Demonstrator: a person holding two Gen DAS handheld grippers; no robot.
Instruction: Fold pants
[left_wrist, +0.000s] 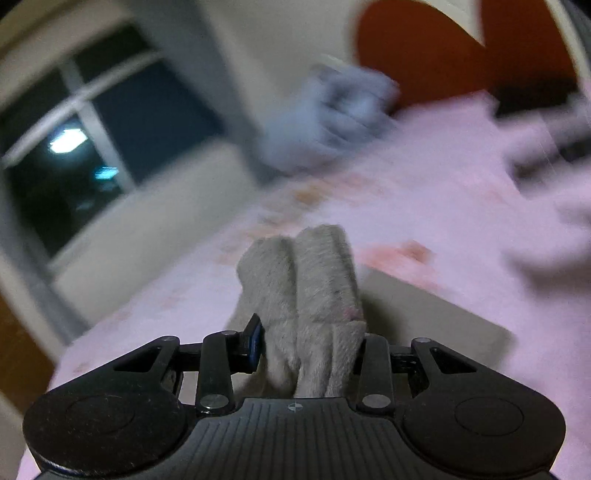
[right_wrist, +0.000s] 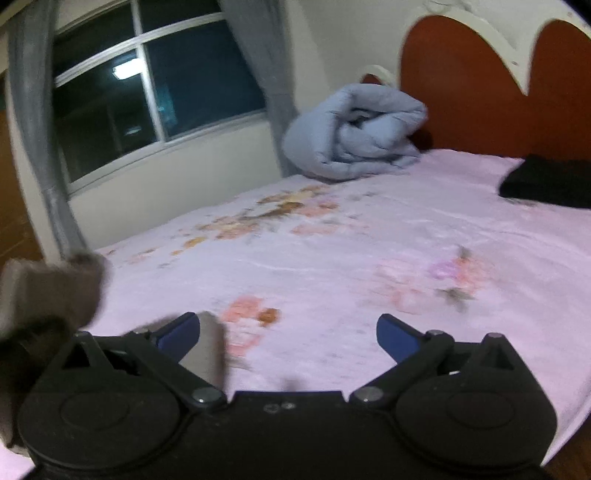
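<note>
My left gripper (left_wrist: 308, 341) is shut on a thick bunch of the grey pants (left_wrist: 314, 280), which stick up between its fingers above the pink bed sheet (left_wrist: 424, 206). The left wrist view is motion-blurred. In the right wrist view my right gripper (right_wrist: 288, 332) is open and empty, held low over the sheet (right_wrist: 369, 240). A blurred grey piece of the pants (right_wrist: 51, 291) shows at the left edge of that view, and another grey strip (right_wrist: 210, 350) lies just inside the left finger.
A rolled blue duvet (right_wrist: 354, 129) lies at the head of the bed by the red headboard (right_wrist: 461, 92). A folded black garment (right_wrist: 546, 181) lies at the far right. A window (right_wrist: 147, 81) with grey curtains is on the left wall.
</note>
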